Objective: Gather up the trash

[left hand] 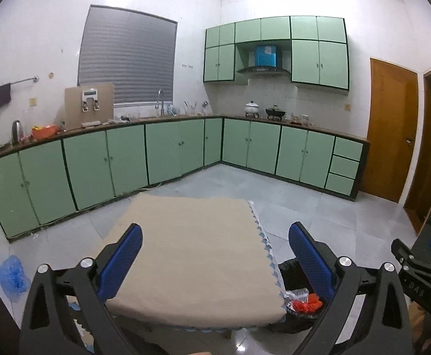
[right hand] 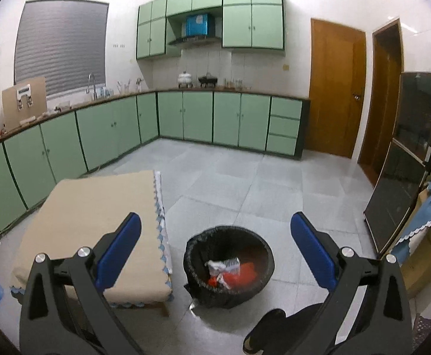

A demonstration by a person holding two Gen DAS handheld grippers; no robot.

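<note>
My right tool hangs spread and empty above the black-lined bin, where the red and clear trash already lies, while my left tool, also spread, hovers over the bare cloth-covered surface beside it.

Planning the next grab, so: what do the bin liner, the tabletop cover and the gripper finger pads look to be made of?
Bin liner: thin black plastic film, slightly glossy, crinkled and folded over the rim. Tabletop cover: matte beige fabric, probably woven, over a cloth with a scalloped blue edge. Finger pads: blue, with a fine grid texture, likely rubber or soft plastic, on black rigid arms.
</note>
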